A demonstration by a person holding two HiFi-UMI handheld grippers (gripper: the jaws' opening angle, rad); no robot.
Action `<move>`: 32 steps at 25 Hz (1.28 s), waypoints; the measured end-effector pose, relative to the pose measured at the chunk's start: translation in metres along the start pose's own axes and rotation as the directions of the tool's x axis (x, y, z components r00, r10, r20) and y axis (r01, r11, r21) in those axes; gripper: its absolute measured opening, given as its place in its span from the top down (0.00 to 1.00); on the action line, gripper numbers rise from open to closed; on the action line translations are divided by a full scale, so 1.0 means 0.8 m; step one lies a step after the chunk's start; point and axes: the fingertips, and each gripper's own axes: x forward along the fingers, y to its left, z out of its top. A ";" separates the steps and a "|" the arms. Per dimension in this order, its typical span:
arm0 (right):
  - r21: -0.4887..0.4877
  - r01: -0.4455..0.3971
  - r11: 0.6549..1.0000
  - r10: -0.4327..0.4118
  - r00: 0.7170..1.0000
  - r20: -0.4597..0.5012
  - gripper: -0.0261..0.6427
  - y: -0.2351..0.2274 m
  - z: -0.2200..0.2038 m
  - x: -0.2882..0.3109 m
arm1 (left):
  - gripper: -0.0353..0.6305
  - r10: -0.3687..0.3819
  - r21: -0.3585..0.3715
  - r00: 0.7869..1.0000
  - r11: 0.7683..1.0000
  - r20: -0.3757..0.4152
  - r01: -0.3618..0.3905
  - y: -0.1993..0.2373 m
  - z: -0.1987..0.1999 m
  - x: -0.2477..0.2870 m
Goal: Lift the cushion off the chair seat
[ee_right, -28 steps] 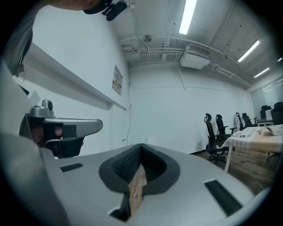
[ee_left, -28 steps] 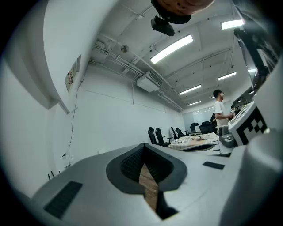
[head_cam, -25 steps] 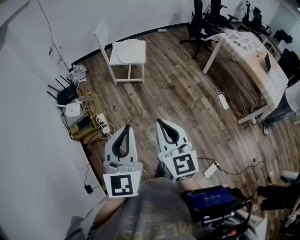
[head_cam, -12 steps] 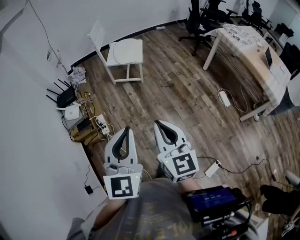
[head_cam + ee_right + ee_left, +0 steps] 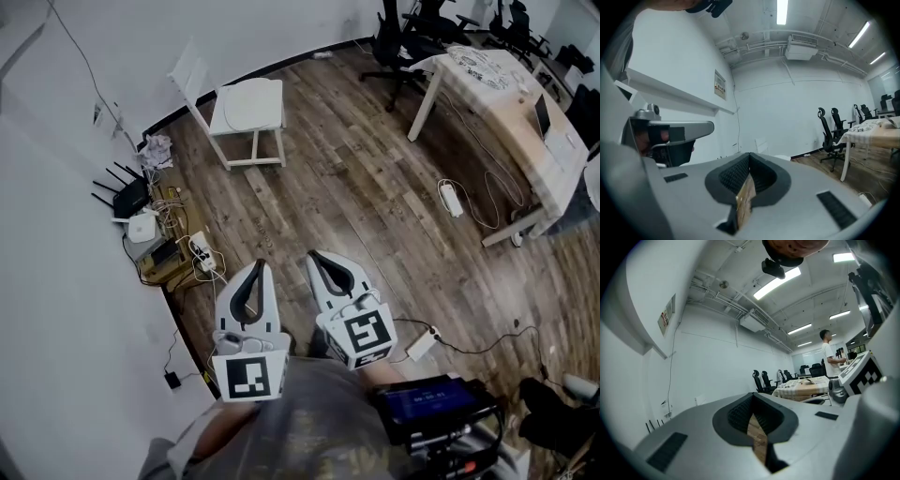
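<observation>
Head view: we note the white cushion (image 5: 246,103) lying on the seat of the white chair (image 5: 190,73) at the far left by the wall, well apart from both tools. Left gripper (image 5: 258,268) and right gripper (image 5: 315,256) hang near us, side by side, each with jaws closed together on nothing.

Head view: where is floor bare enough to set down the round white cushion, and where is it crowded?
Bare: the wood plank floor between the white wooden chair and the long pale table. Crowded: the black router and cables along the left wall; the white power strip and cords beside that table.
</observation>
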 end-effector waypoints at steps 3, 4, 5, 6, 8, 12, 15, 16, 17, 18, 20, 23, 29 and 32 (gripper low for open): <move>0.007 -0.017 1.000 0.016 1.000 0.017 0.95 -0.008 0.001 0.010 | 0.94 0.004 0.001 1.000 1.000 0.006 -0.004 0.001 0.003 0.014; 0.007 -0.018 1.000 0.018 1.000 0.022 0.95 -0.012 0.002 0.015 | 0.94 0.004 -0.002 1.000 1.000 0.005 -0.004 0.003 0.002 0.019; 0.005 -0.018 1.000 0.018 1.000 0.023 0.95 -0.015 0.004 0.019 | 0.94 0.005 -0.005 1.000 1.000 0.002 -0.005 0.005 0.001 0.025; 0.004 -0.019 1.000 0.019 1.000 0.022 0.95 -0.018 0.004 0.024 | 0.94 0.006 -0.008 1.000 1.000 0.000 -0.006 0.008 0.000 0.031; 0.003 -0.018 1.000 0.018 1.000 0.013 0.95 -0.024 0.004 0.036 | 0.94 0.008 -0.016 1.000 1.000 0.001 -0.008 0.014 -0.002 0.045; 0.012 -0.008 1.000 0.009 1.000 -0.026 0.95 -0.043 -0.003 0.074 | 0.94 0.006 -0.034 1.000 0.999 -0.009 -0.007 0.035 -0.012 0.082; -0.003 -0.026 1.000 0.026 0.999 -0.031 0.95 -0.053 0.001 0.126 | 0.94 0.019 -0.042 1.000 0.999 -0.015 -0.019 0.069 -0.021 0.124; -0.012 -0.035 0.999 0.034 0.999 -0.030 0.95 -0.056 0.006 0.146 | 0.94 0.023 -0.041 1.000 0.999 -0.009 -0.024 0.082 -0.021 0.139; -0.020 -0.041 0.999 0.040 0.999 -0.029 0.95 -0.059 0.012 0.166 | 0.94 0.026 -0.040 1.000 0.999 -0.001 -0.026 0.096 -0.019 0.155; -0.027 -0.044 0.999 0.043 0.999 -0.026 0.95 -0.062 0.019 0.187 | 0.94 0.025 -0.037 1.000 0.999 0.005 -0.025 0.109 -0.017 0.170; -0.033 -0.043 0.999 0.042 0.999 -0.023 0.95 -0.069 0.034 0.230 | 0.94 0.018 -0.030 1.000 0.999 0.011 -0.018 0.137 -0.012 0.201; -0.038 -0.068 0.997 0.068 0.998 -0.005 0.95 -0.075 0.051 0.291 | 0.94 0.025 -0.049 1.000 0.999 0.018 -0.024 0.178 -0.007 0.245; -0.033 -0.068 0.997 0.068 0.998 0.005 0.95 -0.099 0.077 0.381 | 0.94 0.010 -0.017 0.997 1.000 0.073 -0.009 0.233 0.011 0.320; -0.040 -0.052 0.998 0.053 0.998 0.024 0.95 -0.116 0.092 0.408 | 0.94 -0.006 -0.009 0.997 1.000 0.082 0.007 0.243 0.018 0.349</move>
